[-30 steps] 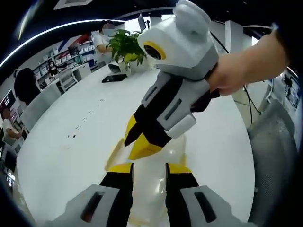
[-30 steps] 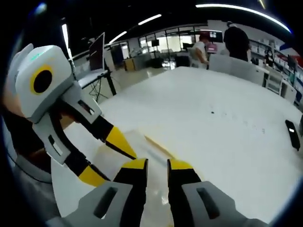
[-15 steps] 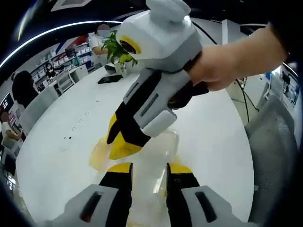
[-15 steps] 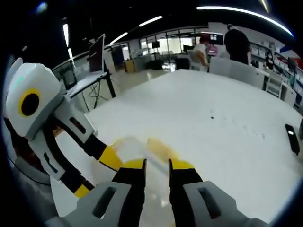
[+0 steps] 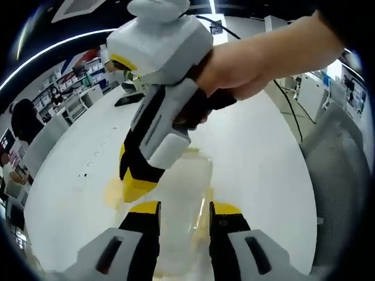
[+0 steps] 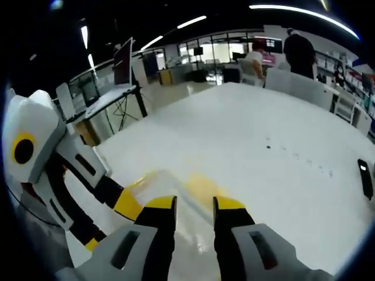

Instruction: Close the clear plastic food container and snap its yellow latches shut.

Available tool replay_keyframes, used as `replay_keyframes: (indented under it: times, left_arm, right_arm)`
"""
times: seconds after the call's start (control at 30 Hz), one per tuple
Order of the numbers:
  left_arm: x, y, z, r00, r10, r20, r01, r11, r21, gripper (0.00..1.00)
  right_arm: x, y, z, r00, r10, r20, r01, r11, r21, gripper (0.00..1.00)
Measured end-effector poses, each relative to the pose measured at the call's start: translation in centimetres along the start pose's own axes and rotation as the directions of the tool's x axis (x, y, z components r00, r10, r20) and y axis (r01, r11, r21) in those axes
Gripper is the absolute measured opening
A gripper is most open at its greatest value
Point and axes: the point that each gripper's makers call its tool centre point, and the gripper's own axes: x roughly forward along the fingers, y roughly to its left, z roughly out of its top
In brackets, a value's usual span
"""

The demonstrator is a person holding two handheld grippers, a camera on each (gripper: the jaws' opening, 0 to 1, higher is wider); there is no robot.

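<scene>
Lying on the white table (image 5: 263,146), the clear plastic food container (image 5: 184,205) shows just beyond the left gripper (image 5: 181,209), whose 2 jaws stand apart with the container seen between them; the right gripper (image 5: 137,184), held in a hand (image 5: 246,64), points down at the container's left edge by a blurred yellow latch (image 5: 114,190); its jaws are parted in the right gripper view (image 6: 194,204); farther off, a black phone (image 5: 128,99).

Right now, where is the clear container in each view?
Left gripper view: container lies low in the centre, between that view's own jaws, under the right gripper.
Right gripper view: container sits at bottom centre, blurred, past the jaw tips.
Shared landmark: the white table.
</scene>
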Motion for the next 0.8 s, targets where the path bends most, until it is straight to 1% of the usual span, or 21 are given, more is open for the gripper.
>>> replay_keyframes:
  times: [0.17, 0.33, 0.47, 0.57, 0.67, 0.8]
  left_arm:
    - [0.1, -0.6, -0.4, 1.000, -0.005, -0.023, 0.006, 0.998, 0.068, 0.28]
    - [0.3, -0.5, -0.6, 1.000, -0.005, -0.027, 0.007, 0.997, 0.080, 0.29]
    - [0.4, -0.5, -0.8, 0.999, -0.007, -0.032, 0.009, 0.996, 0.087, 0.29]
    - [0.5, -0.4, -1.0, 0.999, -0.001, -0.036, 0.005, 0.995, 0.104, 0.29]
    - [0.5, -0.3, -1.1, 0.999, -0.002, -0.034, 0.005, 0.995, 0.101, 0.29]
    - [0.6, -0.3, -1.1, 0.999, 0.000, -0.034, 0.004, 0.993, 0.115, 0.29]
  right_arm:
    - [0.3, 0.0, 0.0, 0.999, 0.037, -0.035, -0.038, 0.999, -0.009, 0.25]
    - [0.7, 0.1, -0.3, 0.994, 0.076, -0.073, -0.078, 0.997, -0.018, 0.26]
    - [1.1, 0.5, -0.8, 0.987, 0.115, -0.110, -0.119, 0.992, -0.032, 0.26]
    - [1.2, 0.3, -0.9, 0.985, 0.123, -0.121, -0.130, 0.990, -0.048, 0.27]
    - [1.5, -0.1, -1.0, 0.981, 0.135, -0.140, -0.144, 0.988, -0.052, 0.27]
    - [1.6, 0.1, -1.0, 0.976, 0.156, -0.153, -0.167, 0.984, -0.061, 0.27]
